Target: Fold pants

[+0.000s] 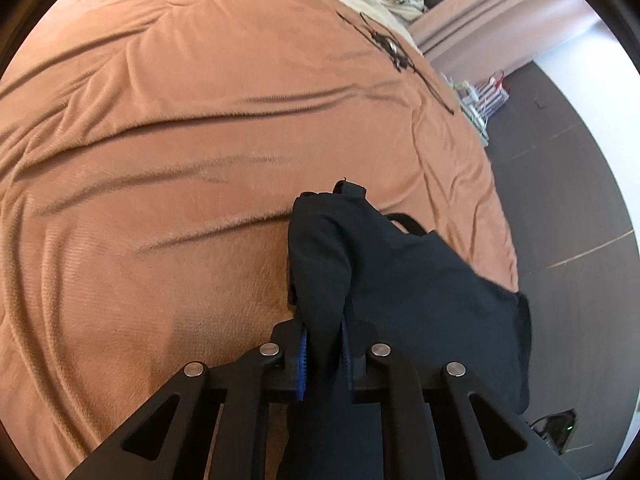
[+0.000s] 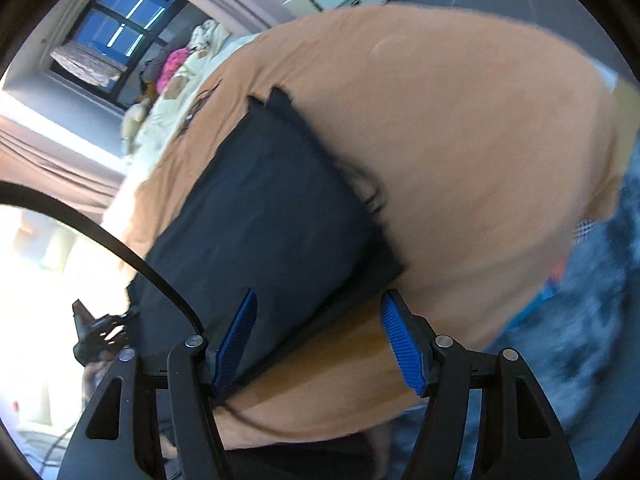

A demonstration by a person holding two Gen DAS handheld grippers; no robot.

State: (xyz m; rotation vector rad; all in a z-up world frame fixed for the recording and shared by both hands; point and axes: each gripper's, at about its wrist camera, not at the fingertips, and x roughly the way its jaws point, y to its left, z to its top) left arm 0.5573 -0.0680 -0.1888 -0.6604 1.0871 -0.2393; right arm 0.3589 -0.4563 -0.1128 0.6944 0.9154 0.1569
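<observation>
Left fingers [image 1: 323, 354] pinch pants [image 1: 400, 272]; fingertips hidden by cloth.

Pants [image 2: 256, 208] on blanket [image 1: 180, 128], near its edge.

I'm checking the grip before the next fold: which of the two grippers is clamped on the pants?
The left gripper: its pads pinch the dark pants. The right gripper stands open, its pads apart over the pants and blanket.
</observation>
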